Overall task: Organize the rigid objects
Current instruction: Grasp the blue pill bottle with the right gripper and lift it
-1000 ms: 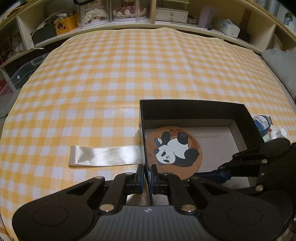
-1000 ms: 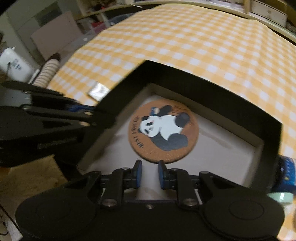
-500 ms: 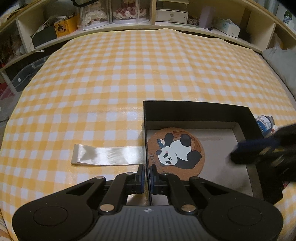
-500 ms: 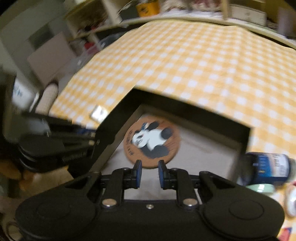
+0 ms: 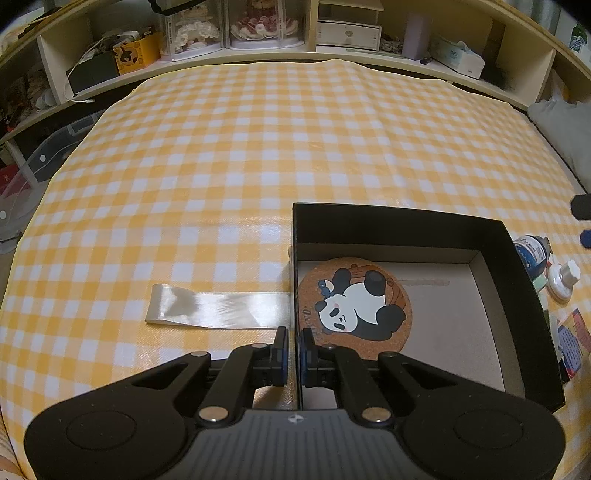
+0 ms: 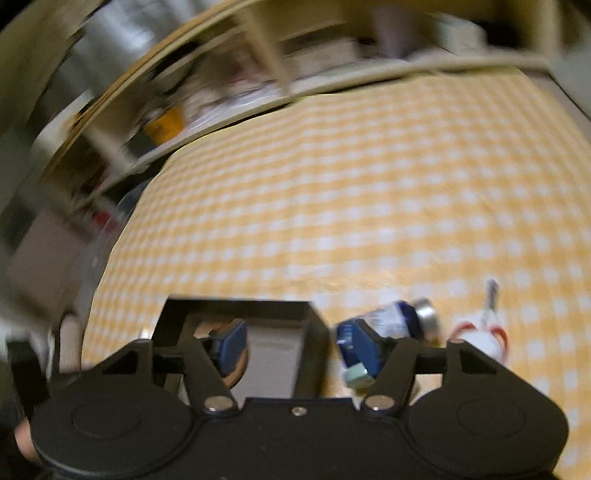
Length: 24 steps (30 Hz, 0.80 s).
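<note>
Left gripper [image 5: 291, 354], bottom centre of the left wrist view: fingers pinched on the near left wall of the black box [image 5: 395, 221], one blue pad outside the wall and one inside, so it's gripping the box.

Box sits lower right of that frame on the yellow-and-white checked desk [image 5: 258, 155]. Panda coaster [image 5: 354, 308], round and cork, lies flat on the box floor in the near left corner, touching the left wall. Curved lettering runs along the coaster's lower left edge, too small and partly hidden to read.

A white satin ribbon [image 5: 218, 306] lies flat on the desk left of the box, its right end meeting the box wall.

Just outside the box's right wall: blue bottle [image 5: 532, 253] on its side with a white label, print unreadable; below it a white knob-shaped piece [image 5: 563, 278] and, at the frame edge, a printed card [image 5: 572, 339] in blue and red, text illegible.

Right gripper [image 6: 293, 349], right wrist view, heavy motion blur: fingers spread wide apart, holding nothing. Left pad sits over the box [image 6: 236, 308] interior, right pad in front of the bottle [image 6: 402, 317] on the desk at lower right. A white and red object [image 6: 480, 339] lies right of the bottle, too blurred to identify.

Shelving [image 5: 332, 33] with boxes and jars runs along the top of the left view; labels not legible.
</note>
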{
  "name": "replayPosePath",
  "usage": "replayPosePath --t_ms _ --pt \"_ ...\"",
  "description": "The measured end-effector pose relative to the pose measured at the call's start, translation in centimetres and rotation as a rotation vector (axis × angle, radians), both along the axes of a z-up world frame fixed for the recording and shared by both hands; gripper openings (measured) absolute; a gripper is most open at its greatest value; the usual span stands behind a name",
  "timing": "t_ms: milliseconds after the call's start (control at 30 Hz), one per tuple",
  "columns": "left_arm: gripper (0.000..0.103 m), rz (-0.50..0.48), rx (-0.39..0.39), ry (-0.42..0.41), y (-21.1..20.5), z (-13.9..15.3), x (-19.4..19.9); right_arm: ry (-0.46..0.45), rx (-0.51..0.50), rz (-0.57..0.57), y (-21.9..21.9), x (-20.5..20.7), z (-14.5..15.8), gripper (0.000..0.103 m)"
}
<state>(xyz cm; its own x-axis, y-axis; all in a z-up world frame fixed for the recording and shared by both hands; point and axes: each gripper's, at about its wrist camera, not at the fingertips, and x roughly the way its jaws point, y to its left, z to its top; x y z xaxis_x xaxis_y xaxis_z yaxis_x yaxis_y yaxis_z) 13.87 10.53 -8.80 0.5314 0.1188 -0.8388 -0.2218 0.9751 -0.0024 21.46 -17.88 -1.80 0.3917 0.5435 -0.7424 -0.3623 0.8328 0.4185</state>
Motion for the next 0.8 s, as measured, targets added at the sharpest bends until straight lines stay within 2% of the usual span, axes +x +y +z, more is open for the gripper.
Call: replayPosePath --t_ms 67,367,533,567,800 --pt "0.006 0.0 -0.001 0.0 0.0 0.0 0.1 0.062 0.026 -0.098 -1.1 1.0 -1.1 0.074" --pt "0.006 0.0 -0.002 0.0 0.0 -0.1 0.0 0.306 0.14 -0.464 -3.8 4.0 -8.1 0.074" --pt "0.006 0.0 -0.002 -0.001 0.1 -0.1 -0.1 0.388 0.188 -0.509 -3.4 4.3 -10.9 0.074" --pt "0.006 0.001 -0.004 -0.001 0.1 -0.1 0.0 0.392 0.196 -0.513 -3.2 4.2 -11.3 0.076" --pt "0.006 0.006 -0.012 -0.002 0.4 -0.3 -0.8 0.361 0.148 -0.485 -1.5 4.8 -12.5 0.075"
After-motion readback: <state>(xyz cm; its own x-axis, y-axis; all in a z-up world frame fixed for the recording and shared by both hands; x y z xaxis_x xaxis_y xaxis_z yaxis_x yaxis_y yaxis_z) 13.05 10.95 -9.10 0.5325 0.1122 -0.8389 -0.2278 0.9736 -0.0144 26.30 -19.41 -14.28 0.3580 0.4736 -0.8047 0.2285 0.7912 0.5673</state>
